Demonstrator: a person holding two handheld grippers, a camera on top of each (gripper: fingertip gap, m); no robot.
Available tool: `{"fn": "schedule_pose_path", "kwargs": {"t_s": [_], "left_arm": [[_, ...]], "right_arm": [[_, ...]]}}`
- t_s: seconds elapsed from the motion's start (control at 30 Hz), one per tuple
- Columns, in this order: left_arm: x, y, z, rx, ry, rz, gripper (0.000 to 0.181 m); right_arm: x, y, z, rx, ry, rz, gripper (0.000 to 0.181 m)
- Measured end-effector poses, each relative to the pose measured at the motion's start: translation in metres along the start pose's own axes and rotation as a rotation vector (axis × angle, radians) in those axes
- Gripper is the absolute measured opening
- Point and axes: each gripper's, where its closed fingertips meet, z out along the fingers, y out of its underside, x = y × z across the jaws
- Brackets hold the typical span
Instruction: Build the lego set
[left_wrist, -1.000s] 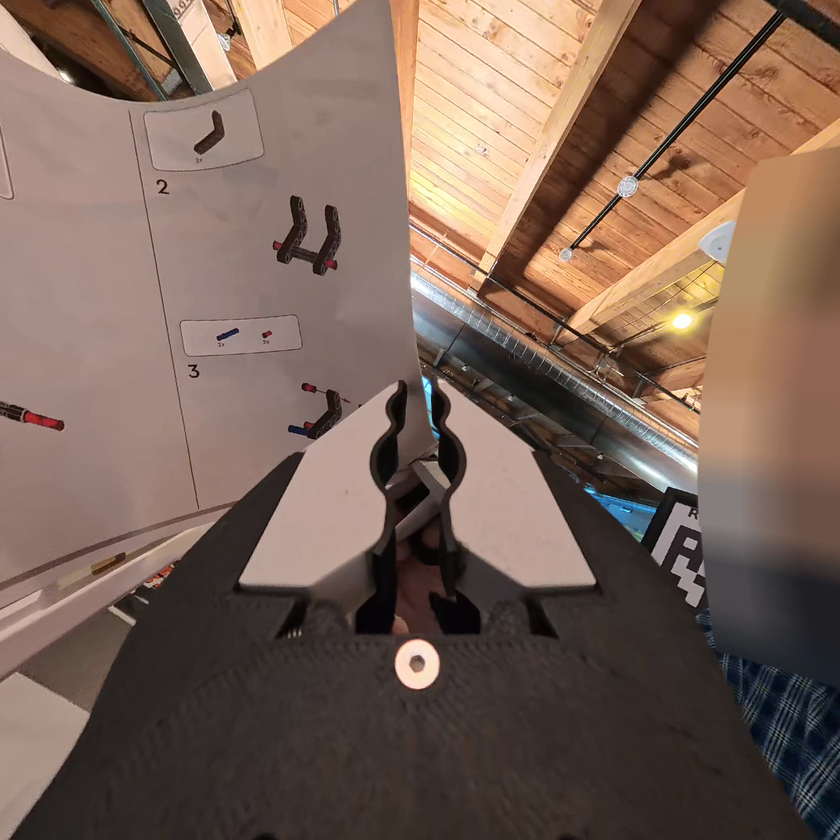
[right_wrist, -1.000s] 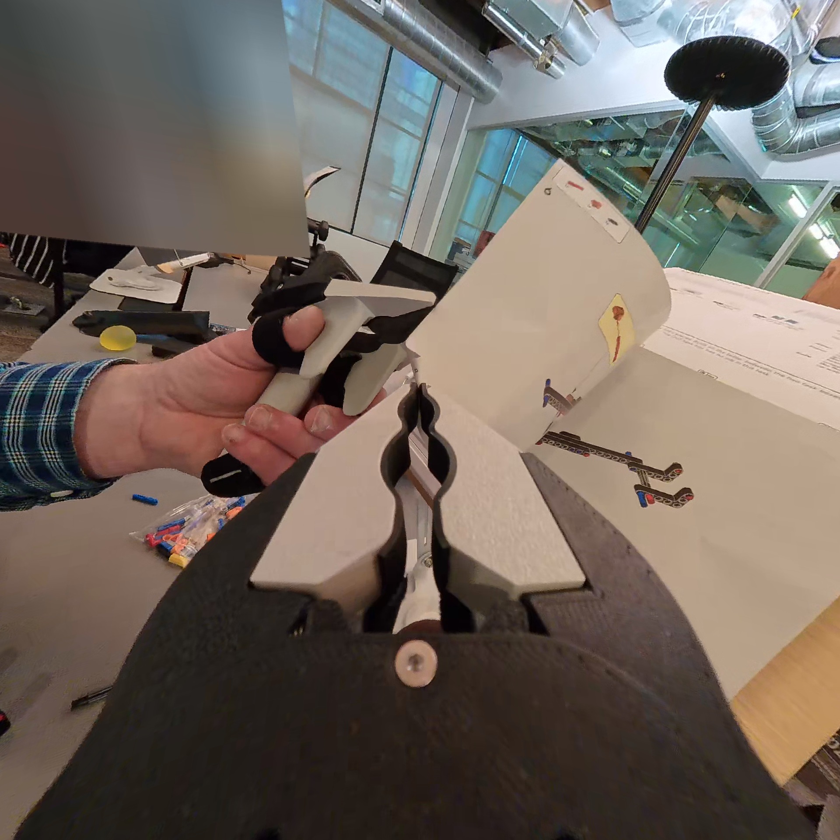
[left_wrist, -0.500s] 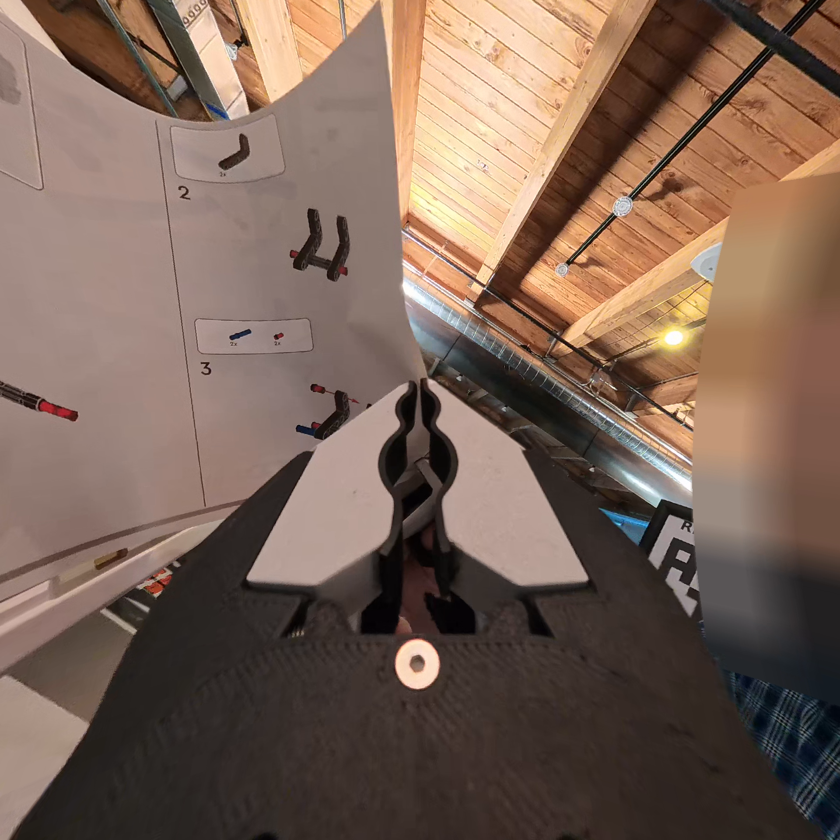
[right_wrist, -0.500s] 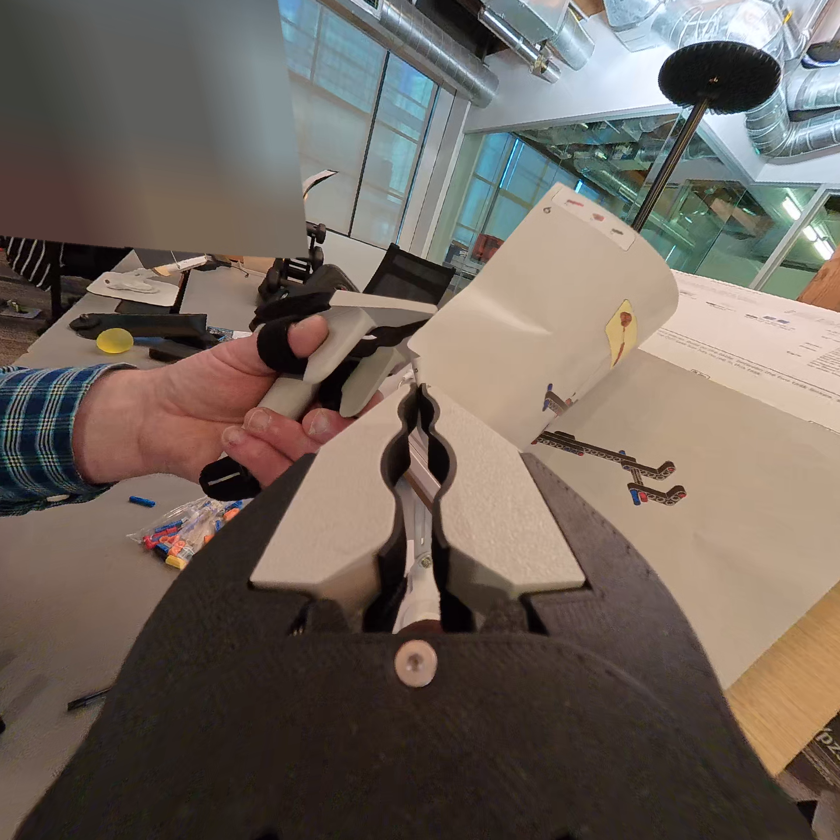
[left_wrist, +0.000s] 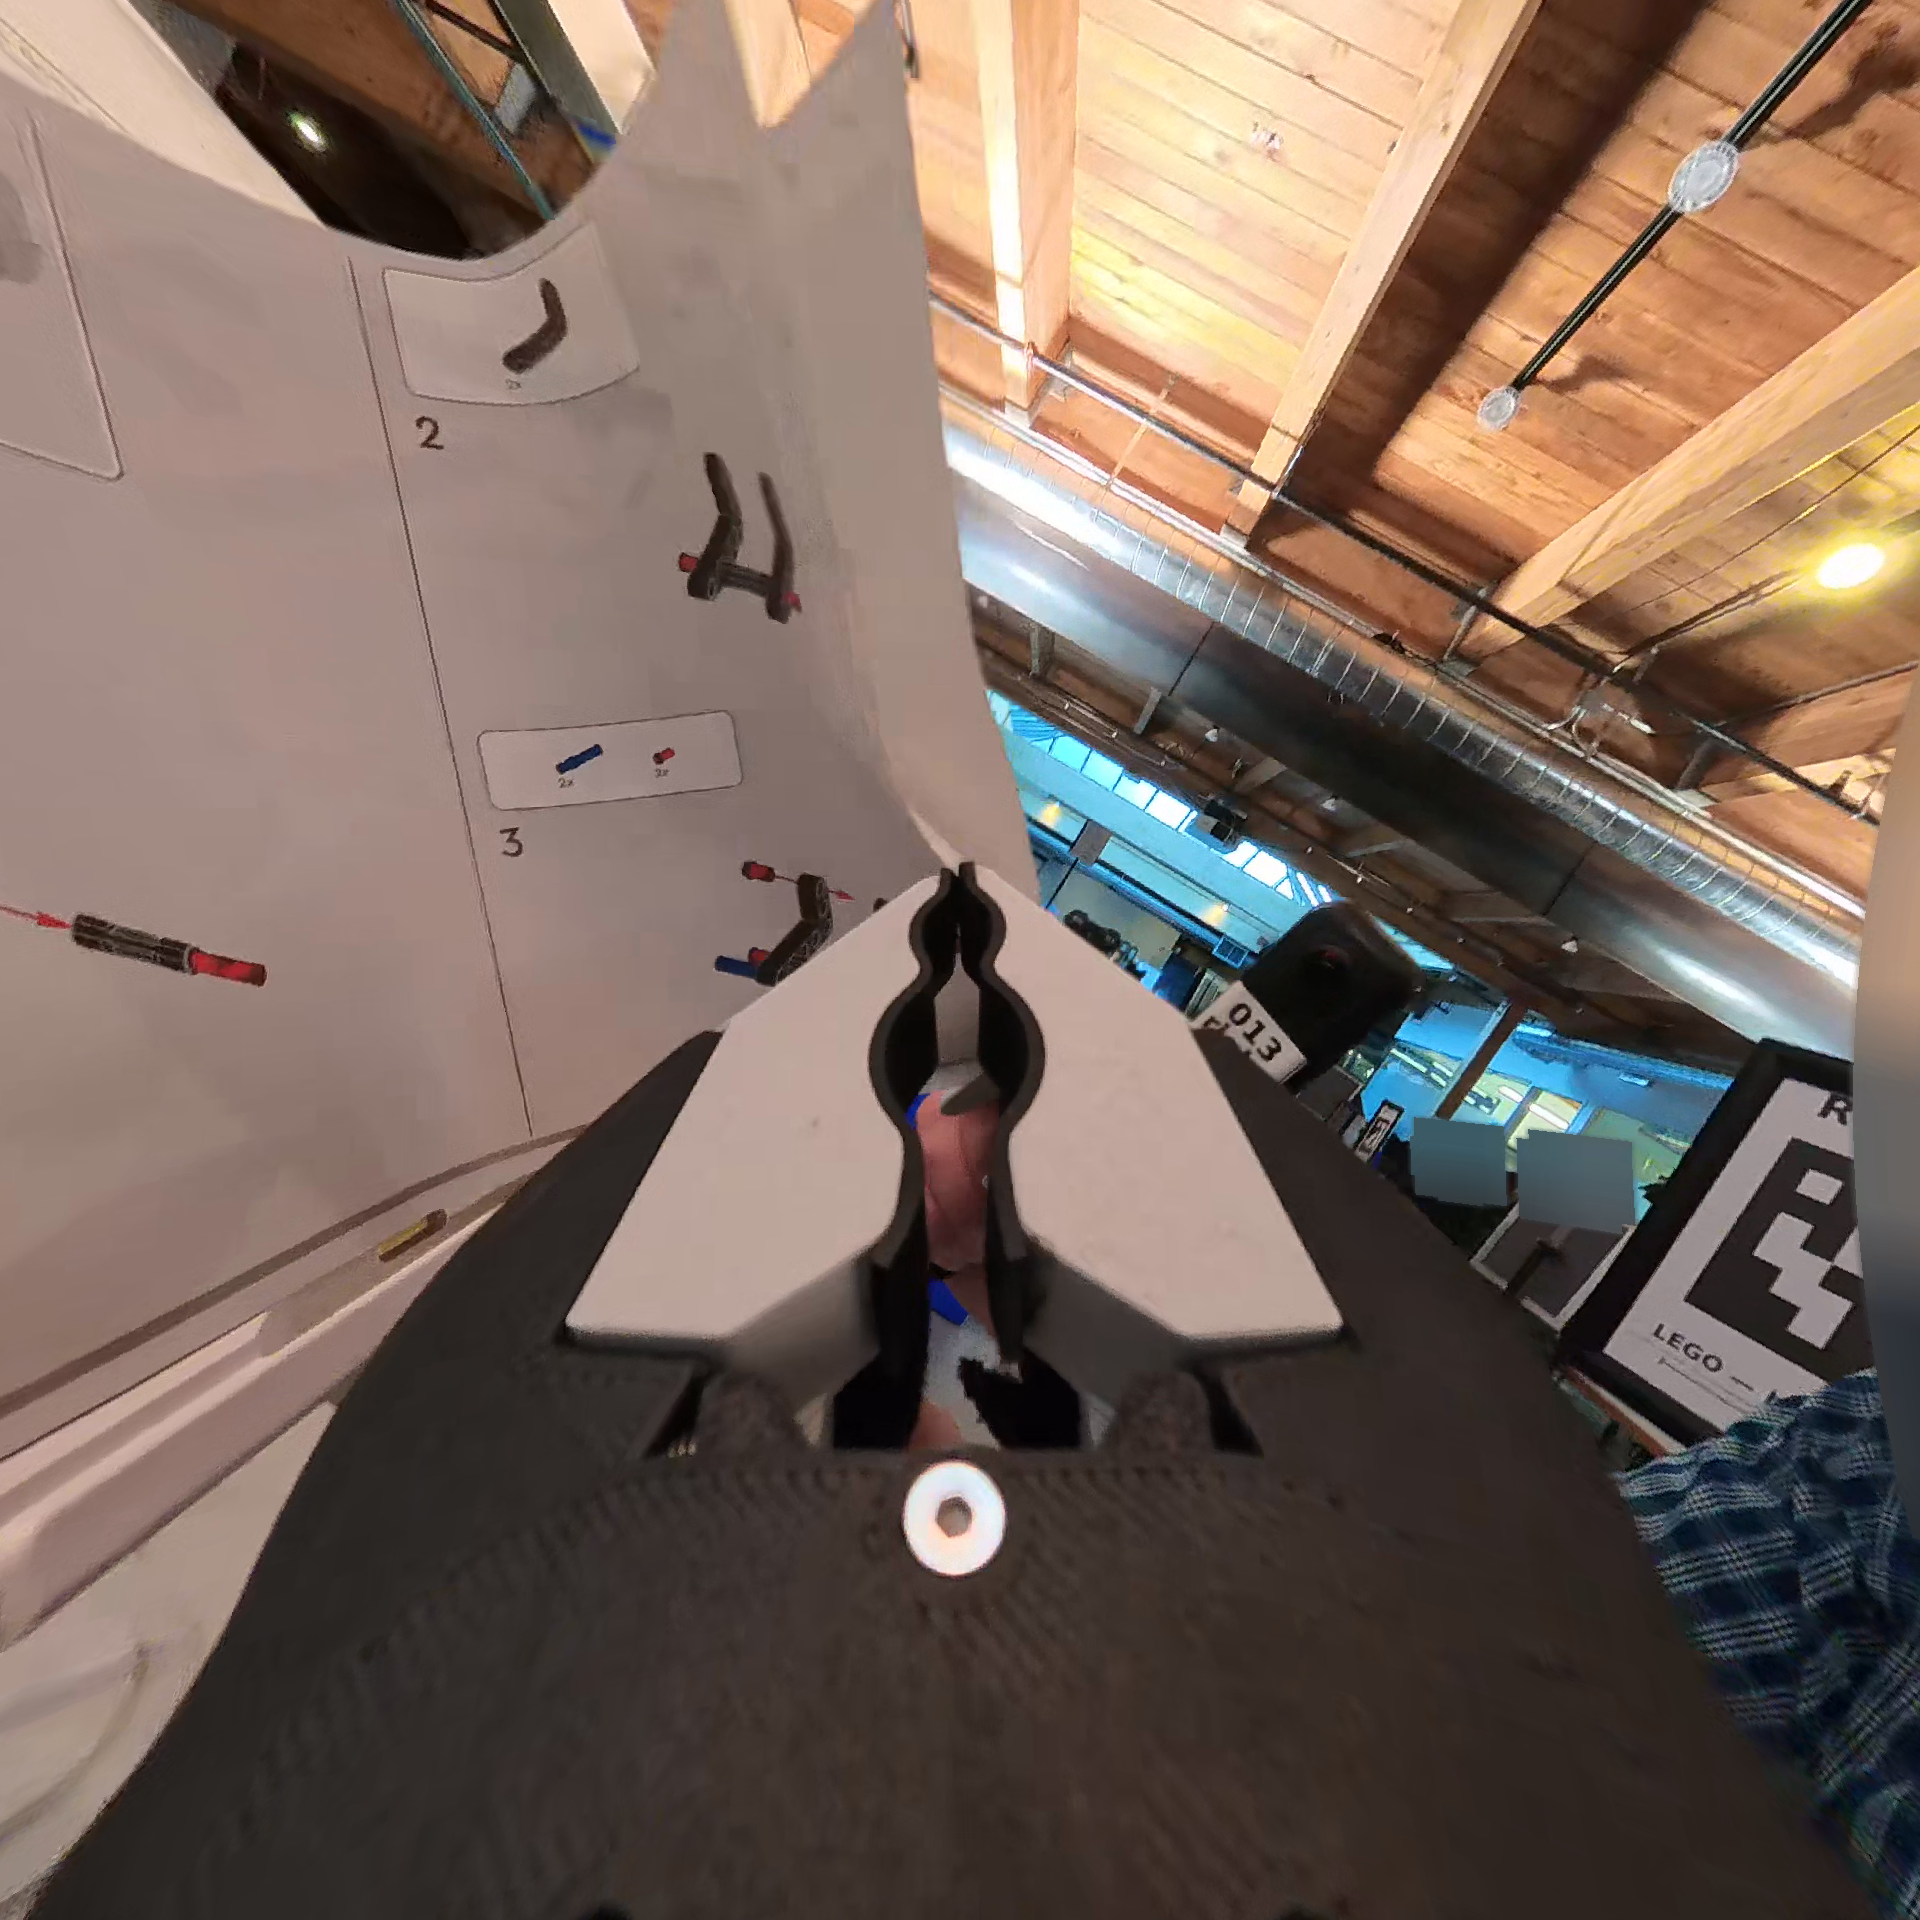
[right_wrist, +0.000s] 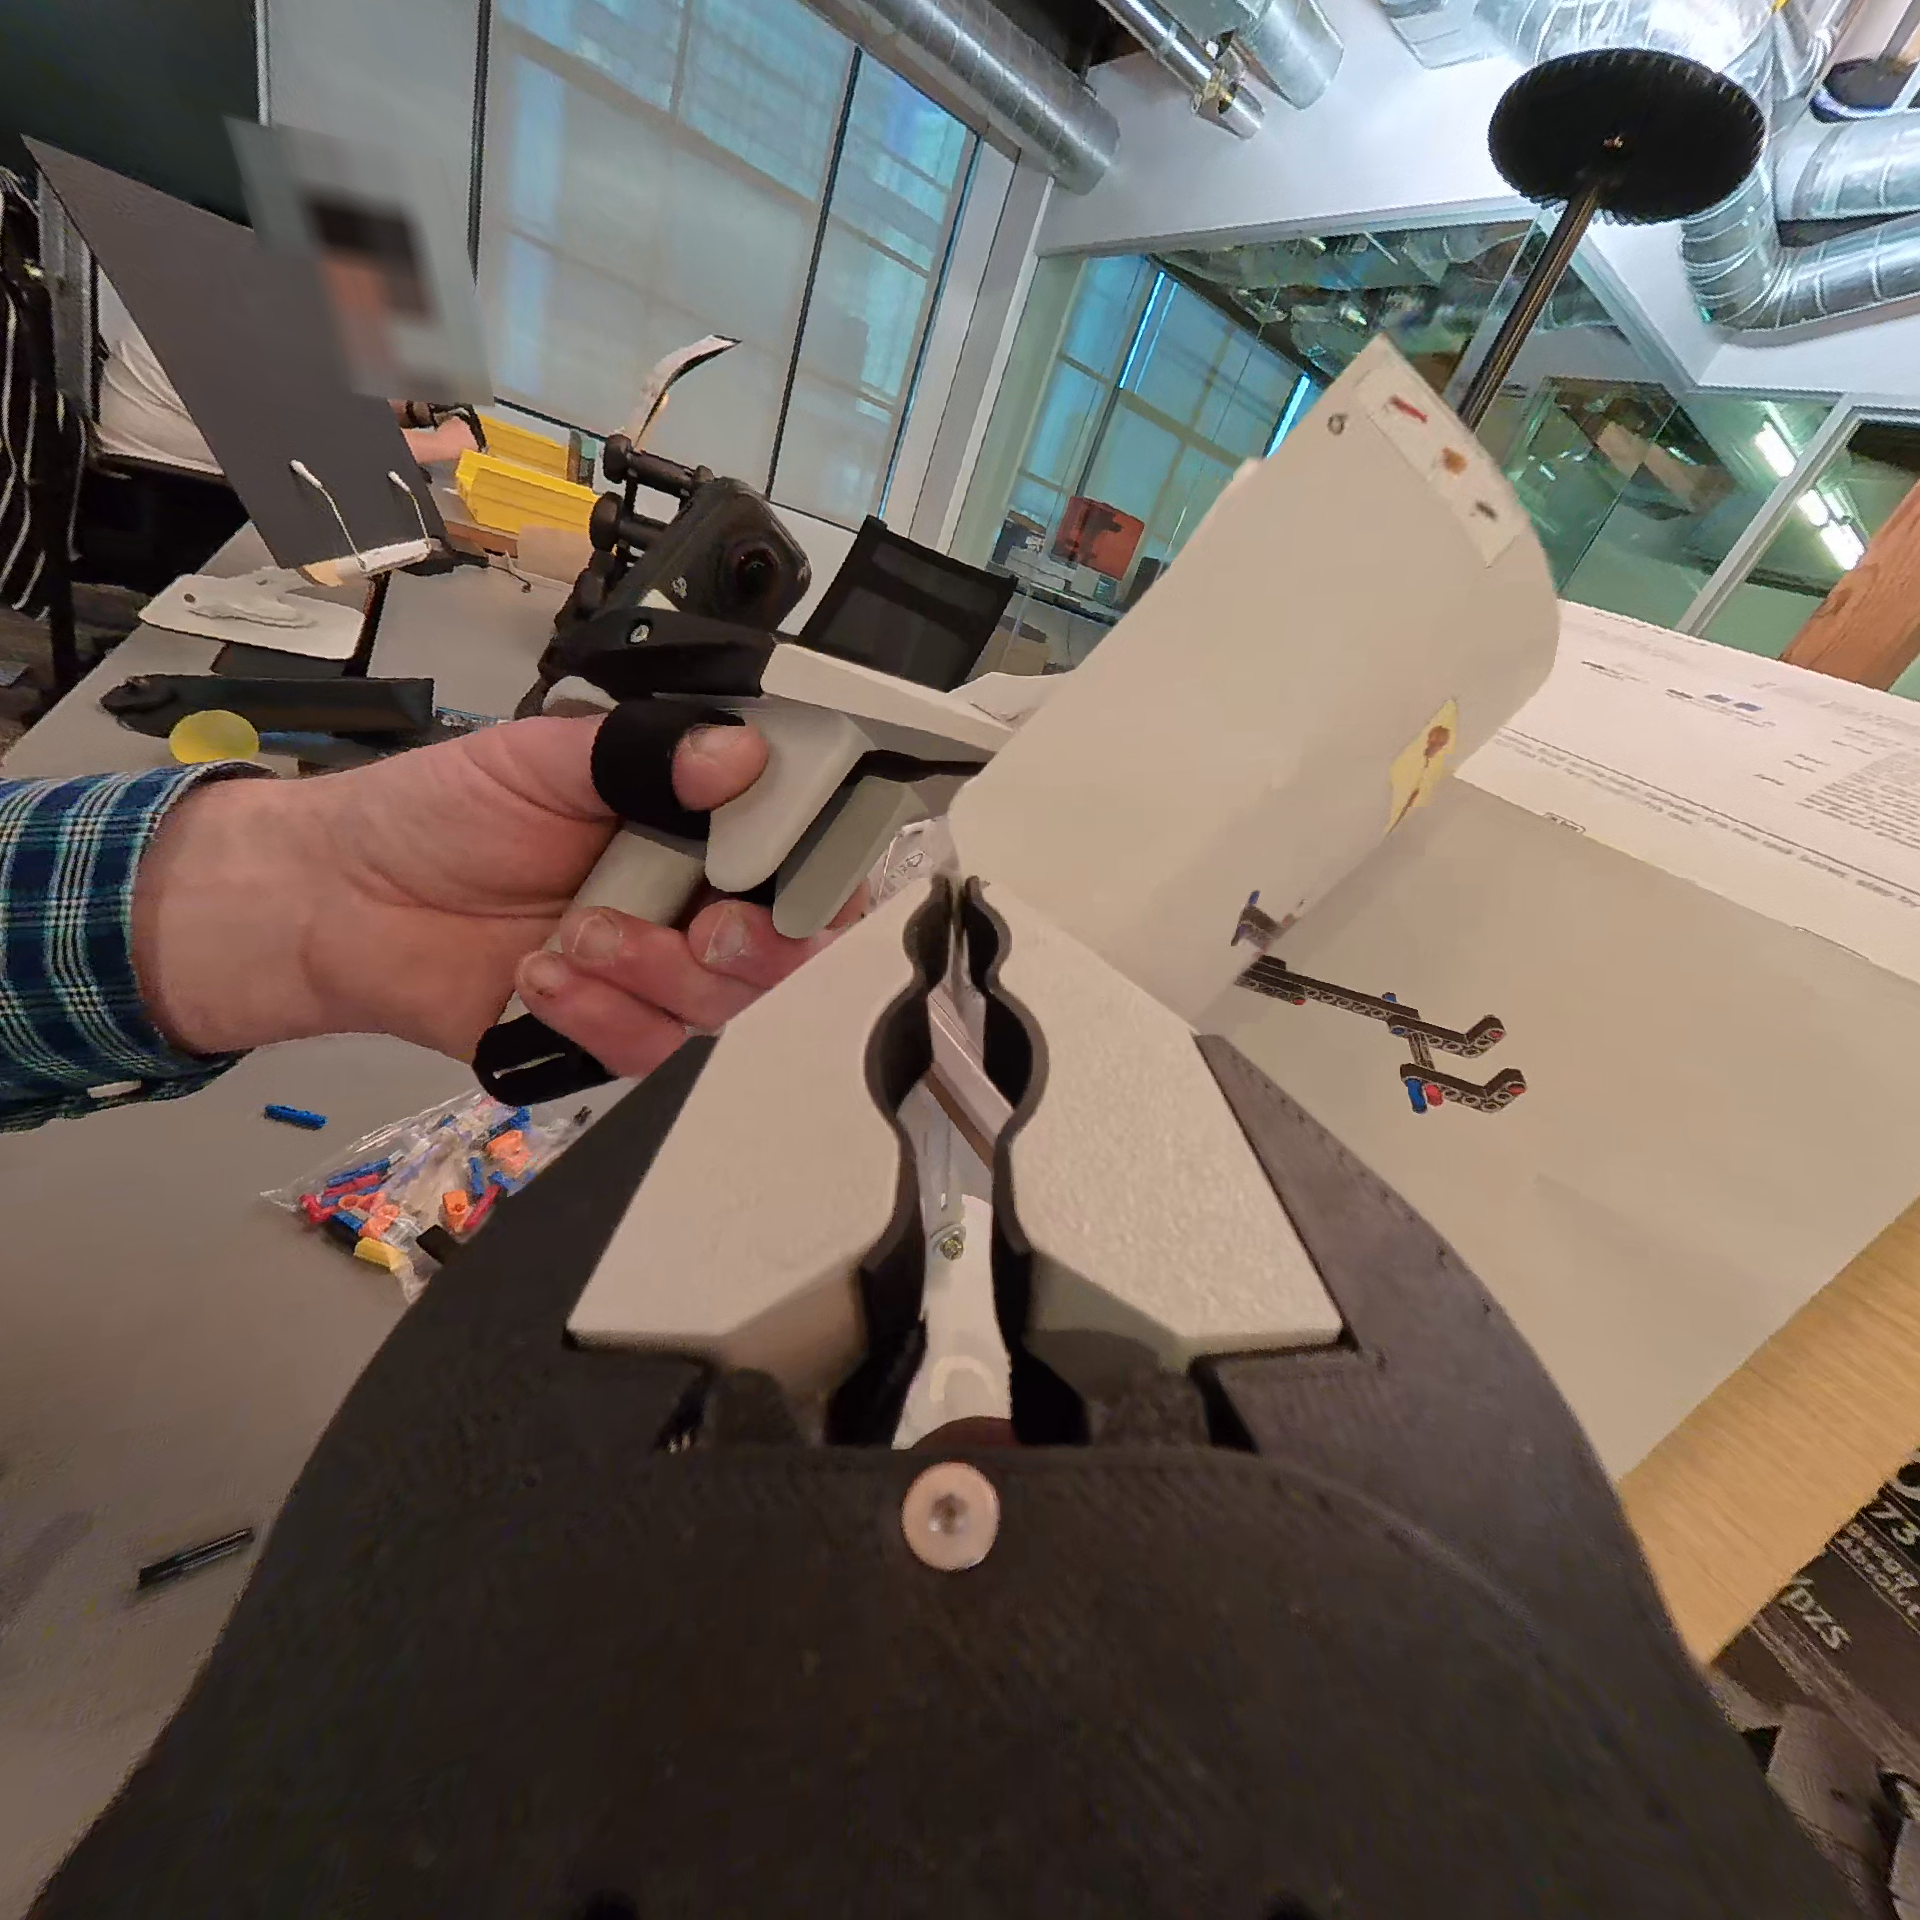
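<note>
Wooden ceiling beams fill the left wrist view behind our left gripper (left_wrist: 956, 894), its jaws pinched on the corner of a lifted manual (left_wrist: 312, 727) page showing two numbered steps, so we judge we're turning a page, not building yet. Over the grey table (right_wrist: 156, 1299) in the right wrist view, our right gripper (right_wrist: 961, 899) nips the same corner; next we should lay the page flat and let go, then reach for the one bag (right_wrist: 416, 1184) and two loose pins

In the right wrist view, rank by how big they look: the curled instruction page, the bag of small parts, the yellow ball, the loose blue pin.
1. curled instruction page
2. bag of small parts
3. yellow ball, though it sits farther away
4. loose blue pin
</note>
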Motion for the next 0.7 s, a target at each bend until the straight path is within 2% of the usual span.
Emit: {"fn": "schedule_pose_path", "kwargs": {"t_s": [0.07,0.17,0.27,0.4,0.57,0.63,0.7], "left_arm": [[-0.003,0.001,0.003,-0.001,-0.017,0.009,0.000],[-0.010,0.005,0.007,-0.018,-0.043,0.009,0.000],[-0.014,0.010,0.011,-0.034,-0.052,0.014,0.000],[-0.021,0.016,0.019,-0.061,-0.081,0.032,0.000],[-0.021,0.009,0.011,-0.051,-0.096,0.042,0.000],[-0.020,0.002,0.000,-0.055,-0.108,0.058,0.000],[-0.017,-0.006,-0.011,-0.051,-0.118,0.070,0.000]], "right_arm": [[0.002,0.000,-0.003,0.003,0.007,0.013,0.002],[0.005,0.001,-0.009,-0.012,0.014,0.034,0.025],[0.009,0.001,-0.014,-0.021,0.015,0.049,0.031],[0.038,0.003,-0.022,-0.069,0.115,0.087,0.040],[0.052,0.026,-0.007,-0.218,0.125,0.081,0.047],[0.051,0.037,0.003,-0.272,0.087,0.135,0.056],[0.041,0.039,0.019,-0.263,0.005,0.222,0.059]]}}
